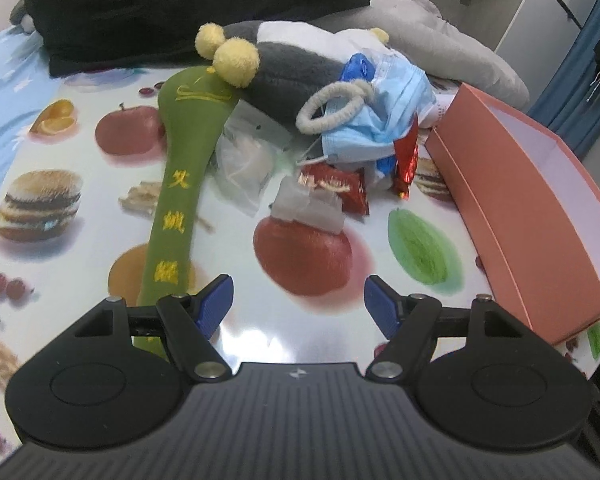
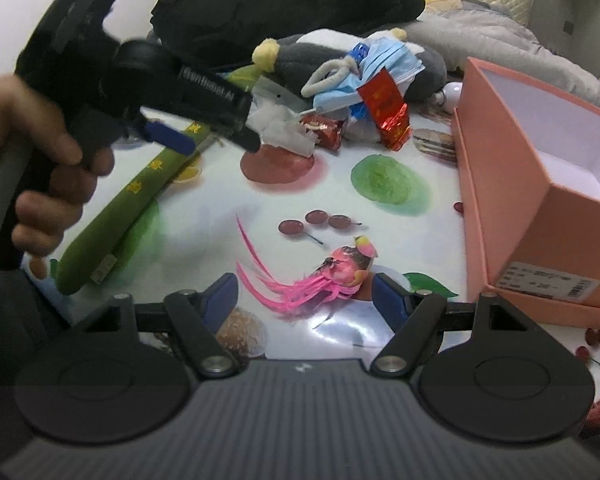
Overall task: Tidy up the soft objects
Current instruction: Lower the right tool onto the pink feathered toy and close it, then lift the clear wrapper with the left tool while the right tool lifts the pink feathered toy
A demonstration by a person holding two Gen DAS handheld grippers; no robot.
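A long green plush stick (image 1: 172, 216) with yellow characters lies on the printed tablecloth, also in the right wrist view (image 2: 132, 208). Behind it lies a grey-and-white plush toy (image 1: 284, 60) with yellow pompoms, topped by a blue face mask (image 1: 380, 116) and a white fuzzy hair tie (image 1: 332, 108). Red snack packets (image 1: 340, 192) and a clear plastic bag (image 1: 244, 164) lie in front. My left gripper (image 1: 298, 304) is open and empty, above the stick's near end. My right gripper (image 2: 304, 300) is open and empty over the cloth. The left gripper also shows in the right wrist view (image 2: 204, 138).
An open pink cardboard box (image 1: 532, 216) stands at the right, also in the right wrist view (image 2: 540, 184). A black garment (image 1: 188, 8) and a grey padded garment (image 1: 452, 44) lie at the back. A white bulb-like object (image 2: 452, 92) lies beside the box.
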